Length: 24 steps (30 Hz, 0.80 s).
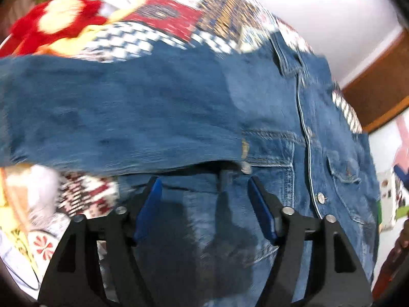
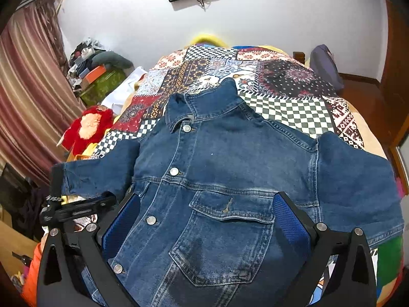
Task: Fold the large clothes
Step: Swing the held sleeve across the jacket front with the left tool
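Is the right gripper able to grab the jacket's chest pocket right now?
Probably yes. The right gripper is open, its fingers either side of the denim jacket's chest pocket, with nothing lying over it.

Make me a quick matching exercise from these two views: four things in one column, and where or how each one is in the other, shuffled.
Things:
1. denim jacket
2. red plush toy
3. patchwork bedspread
4. right tongs

Descriptions:
A. open, above the chest pocket
B. at the bed's left edge, beside the curtain
C. spread front up, buttons fastened
D. covers the bed under the jacket

Pairs: 1-C, 2-B, 3-D, 4-A
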Each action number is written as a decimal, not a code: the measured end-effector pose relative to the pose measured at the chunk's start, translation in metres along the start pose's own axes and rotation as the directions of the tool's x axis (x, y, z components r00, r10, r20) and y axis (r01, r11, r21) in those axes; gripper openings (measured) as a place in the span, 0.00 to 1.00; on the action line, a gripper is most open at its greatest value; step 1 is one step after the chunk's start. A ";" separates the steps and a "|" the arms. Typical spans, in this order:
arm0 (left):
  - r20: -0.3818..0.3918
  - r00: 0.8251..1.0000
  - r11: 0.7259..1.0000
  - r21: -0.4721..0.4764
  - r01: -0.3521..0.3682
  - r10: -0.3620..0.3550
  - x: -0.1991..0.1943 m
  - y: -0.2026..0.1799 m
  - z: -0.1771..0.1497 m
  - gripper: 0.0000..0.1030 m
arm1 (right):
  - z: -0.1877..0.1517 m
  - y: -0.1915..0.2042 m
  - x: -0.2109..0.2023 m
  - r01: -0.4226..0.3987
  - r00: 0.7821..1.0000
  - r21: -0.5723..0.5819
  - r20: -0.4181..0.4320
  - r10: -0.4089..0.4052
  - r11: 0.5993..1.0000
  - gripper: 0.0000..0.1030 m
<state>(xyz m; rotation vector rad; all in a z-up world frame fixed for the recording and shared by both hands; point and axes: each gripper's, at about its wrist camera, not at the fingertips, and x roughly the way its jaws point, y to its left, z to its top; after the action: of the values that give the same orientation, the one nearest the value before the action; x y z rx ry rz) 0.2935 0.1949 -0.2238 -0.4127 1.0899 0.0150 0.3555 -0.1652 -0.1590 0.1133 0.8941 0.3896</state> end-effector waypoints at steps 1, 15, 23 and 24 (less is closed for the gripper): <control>0.020 1.000 0.999 -0.032 0.001 0.000 -0.010 0.012 0.000 0.72 | 0.000 0.002 0.001 -0.002 1.000 -0.002 0.000 0.002 1.000 1.00; 0.212 0.977 0.896 -0.436 0.080 0.017 -0.046 0.165 -0.017 0.73 | 0.004 0.032 0.029 -0.004 0.999 -0.064 -0.038 0.002 0.998 1.00; 0.207 0.947 0.922 -0.352 -0.162 0.245 -0.030 0.146 0.016 0.20 | 0.004 0.035 0.041 -0.007 0.998 -0.057 -0.064 0.003 0.998 1.00; 0.219 0.940 0.926 -0.332 -0.180 0.262 -0.034 0.142 0.015 0.17 | 0.004 0.035 0.042 -0.005 0.998 -0.065 -0.066 0.000 0.998 1.00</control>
<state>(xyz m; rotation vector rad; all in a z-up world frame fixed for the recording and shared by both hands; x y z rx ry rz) 0.2604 0.3380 -0.2333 -0.5481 0.8695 0.4370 0.3720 -0.1164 -0.1785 0.0418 0.9459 0.4264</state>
